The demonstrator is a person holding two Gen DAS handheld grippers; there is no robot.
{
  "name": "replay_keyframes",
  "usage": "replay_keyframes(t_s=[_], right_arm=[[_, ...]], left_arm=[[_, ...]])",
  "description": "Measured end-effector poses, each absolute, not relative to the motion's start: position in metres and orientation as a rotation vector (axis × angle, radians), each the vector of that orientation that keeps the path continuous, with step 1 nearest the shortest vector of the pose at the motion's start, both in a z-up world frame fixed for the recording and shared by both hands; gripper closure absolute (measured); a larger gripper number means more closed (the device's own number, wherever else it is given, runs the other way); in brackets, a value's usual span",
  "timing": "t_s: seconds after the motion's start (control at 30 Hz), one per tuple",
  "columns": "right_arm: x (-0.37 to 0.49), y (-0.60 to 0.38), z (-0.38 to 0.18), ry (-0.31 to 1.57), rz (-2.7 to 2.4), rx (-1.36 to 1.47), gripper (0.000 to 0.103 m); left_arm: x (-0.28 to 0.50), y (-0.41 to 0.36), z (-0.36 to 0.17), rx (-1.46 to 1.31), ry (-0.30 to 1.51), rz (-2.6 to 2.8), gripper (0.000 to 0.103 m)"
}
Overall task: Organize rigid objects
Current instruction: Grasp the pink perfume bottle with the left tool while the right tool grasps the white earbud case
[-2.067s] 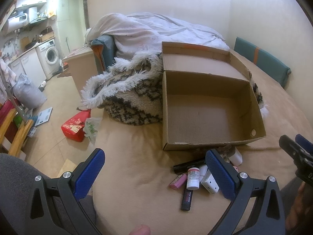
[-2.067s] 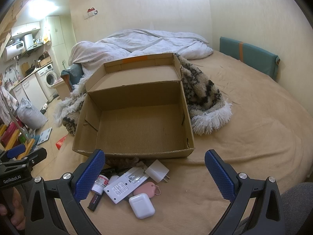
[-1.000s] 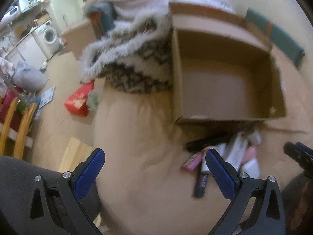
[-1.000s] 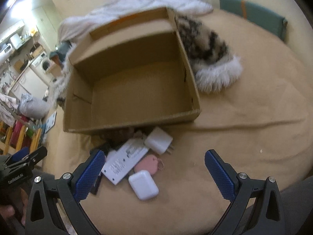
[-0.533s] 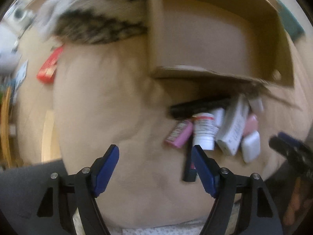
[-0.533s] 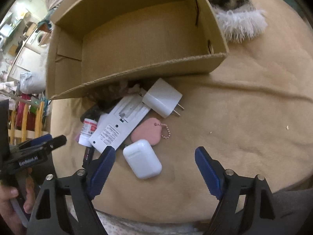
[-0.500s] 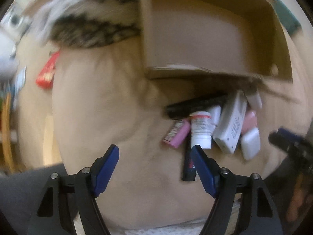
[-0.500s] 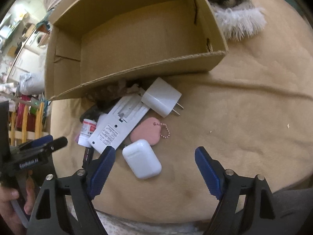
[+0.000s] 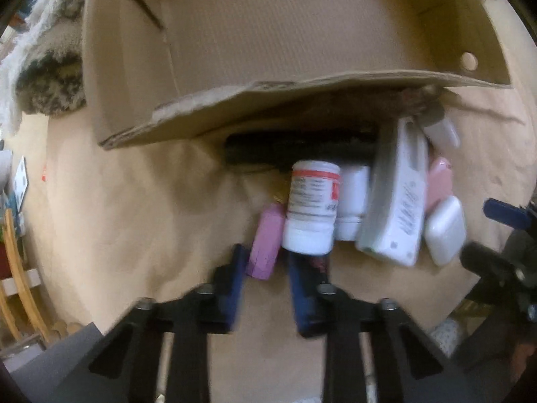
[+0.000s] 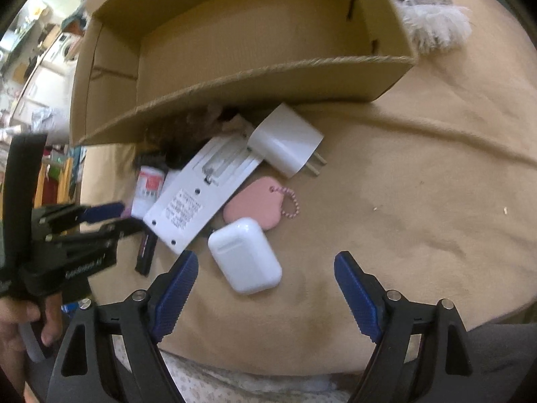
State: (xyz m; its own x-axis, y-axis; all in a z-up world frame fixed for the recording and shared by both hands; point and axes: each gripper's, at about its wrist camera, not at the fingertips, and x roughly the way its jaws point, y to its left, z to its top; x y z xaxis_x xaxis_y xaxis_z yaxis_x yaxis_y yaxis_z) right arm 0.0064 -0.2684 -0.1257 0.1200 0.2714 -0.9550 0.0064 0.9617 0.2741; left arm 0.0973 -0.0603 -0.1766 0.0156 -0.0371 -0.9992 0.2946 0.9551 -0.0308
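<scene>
An empty cardboard box (image 9: 302, 33) (image 10: 235, 43) lies on the tan bed. In front of it is a pile: a white pill bottle with a red label (image 9: 312, 211) (image 10: 147, 191), a pink tube (image 9: 266, 245), a white remote-like device (image 9: 396, 198) (image 10: 204, 191), a white earbud case (image 10: 245, 255) (image 9: 444, 231), a pink tag with a bead chain (image 10: 258, 206), a white plug charger (image 10: 285, 139) and a black tube (image 10: 146, 248). My left gripper (image 9: 268, 268) is narrowed around the pink tube's near end, jaws still apart. My right gripper (image 10: 265, 282) is open just before the earbud case.
A shaggy black-and-white throw (image 9: 43, 67) (image 10: 426, 3) lies beside the box. The bed's left edge drops to a floor with wooden furniture (image 9: 13, 268). The left gripper (image 10: 84, 231) shows in the right wrist view, the right gripper (image 9: 503, 262) in the left.
Both grippers have dropped close to the pile. My left gripper's jaws have narrowed a lot and now flank the pink tube. My right gripper has neared the earbud case.
</scene>
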Motion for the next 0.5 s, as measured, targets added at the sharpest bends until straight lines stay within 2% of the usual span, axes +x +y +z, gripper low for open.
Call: replay_keyframes(t_s=[0.3,0.4,0.5], right_arm=[[0.008,-0.286,-0.125,1.433,0.196,0.325,0.015],[0.007,-0.29,-0.124,1.436,0.2,0.361,0.019],[0.007,-0.293,-0.124,1.438,0.201,0.376,0.02]], left_arm=[[0.099,-0.014,-0.191,-0.125,1.597,-0.221,0.09],[0.097,-0.008,-0.197,-0.136,1.59,-0.203,0.09],[0.087,0.002,-0.178,-0.125,1.585,-0.182,0.09]])
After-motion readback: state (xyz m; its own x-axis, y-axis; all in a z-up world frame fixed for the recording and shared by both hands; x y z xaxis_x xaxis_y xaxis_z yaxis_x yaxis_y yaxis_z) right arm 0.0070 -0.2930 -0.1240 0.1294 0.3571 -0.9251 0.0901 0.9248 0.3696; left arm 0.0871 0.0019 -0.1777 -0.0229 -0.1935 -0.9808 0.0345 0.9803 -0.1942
